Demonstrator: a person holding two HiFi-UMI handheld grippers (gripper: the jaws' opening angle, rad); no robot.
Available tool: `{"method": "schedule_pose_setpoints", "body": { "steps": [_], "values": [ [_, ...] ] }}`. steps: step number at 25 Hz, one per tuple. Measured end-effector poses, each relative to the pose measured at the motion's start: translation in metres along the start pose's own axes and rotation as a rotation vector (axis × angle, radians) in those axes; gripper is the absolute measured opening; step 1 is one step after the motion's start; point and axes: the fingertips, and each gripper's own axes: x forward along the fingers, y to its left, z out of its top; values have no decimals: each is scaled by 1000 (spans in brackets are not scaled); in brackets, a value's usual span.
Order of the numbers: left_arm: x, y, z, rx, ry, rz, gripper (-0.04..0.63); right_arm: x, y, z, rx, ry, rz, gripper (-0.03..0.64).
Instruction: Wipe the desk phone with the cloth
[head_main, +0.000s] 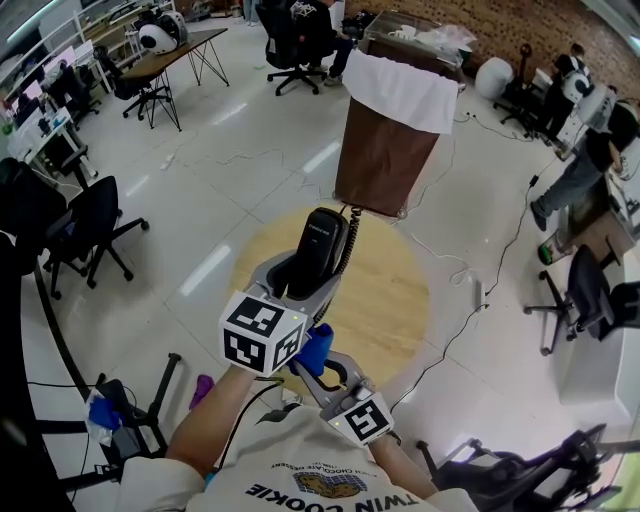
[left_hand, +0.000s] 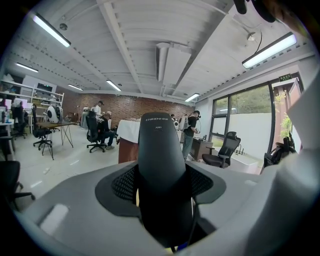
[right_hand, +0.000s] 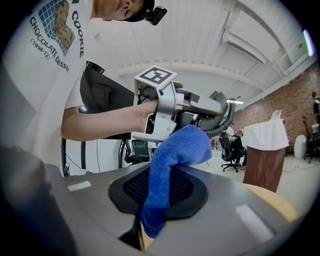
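My left gripper (head_main: 297, 280) is clenched on the black handset (head_main: 322, 240), held above the round table's (head_main: 395, 300) left side. Its long axis runs away from me toward the brown bin (head_main: 385, 160), which has a white liner and holds pale crumpled waste. My right gripper (head_main: 310, 365) pinches the blue cloth (head_main: 315, 345) just behind the handset.
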Motion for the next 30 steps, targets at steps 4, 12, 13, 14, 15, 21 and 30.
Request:
{"method": "schedule_pose_setpoints", "body": {
  "steps": [4,12,13,14,15,21,30],
  "values": [
    [-4,15,0,-17,-3,32,264,-17,-12,24,30,-51,-69,58],
    [-6,14,-4,-19,7,32,264,-32,-44,59,117,-137,-178,58],
    [-6,12,-5,-17,9,29,264,-32,-45,60,112,-136,-182,58],
    [-7,11,-6,-16,11,27,264,-32,-46,61,109,-135,-185,58],
    [-7,10,-7,-15,14,25,264,-33,-47,61,112,-136,-188,58],
    [-10,7,-16,-15,30,16,264,-38,-71,74,128,-166,-238,58],
    [-10,-6,-39,-9,71,-7,264,-40,-109,96,84,-170,-295,58]
  ]
}}
